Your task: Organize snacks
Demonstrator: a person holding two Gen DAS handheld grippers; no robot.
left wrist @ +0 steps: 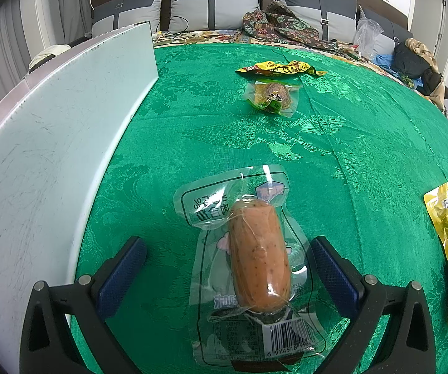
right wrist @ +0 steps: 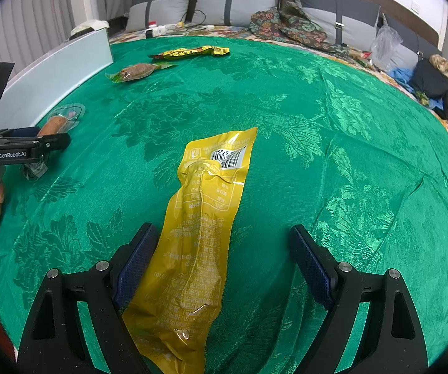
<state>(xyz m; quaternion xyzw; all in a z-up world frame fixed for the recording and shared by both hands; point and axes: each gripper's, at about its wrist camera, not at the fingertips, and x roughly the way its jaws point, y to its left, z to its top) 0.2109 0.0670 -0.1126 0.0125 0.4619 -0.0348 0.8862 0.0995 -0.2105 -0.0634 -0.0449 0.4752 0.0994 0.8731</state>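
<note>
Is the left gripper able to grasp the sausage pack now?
Probably yes: the left gripper is open, and the sausage pack lies flat between its fingers with nothing on top.

1. Snack packets on the green table (right wrist: 333, 118): four.
2. Yellow packets: two, a long one (right wrist: 199, 227) near the camera and a crumpled one (right wrist: 192, 51) at the far side.
3. Clear sausage packet (left wrist: 255, 255): one.
4. Clear packet with a brown snack (left wrist: 270, 96): one (contents hard to identify).
5. White board (left wrist: 52, 143): one.
6. Tools: two, left (left wrist: 227, 265) and right (right wrist: 224, 249).
</note>
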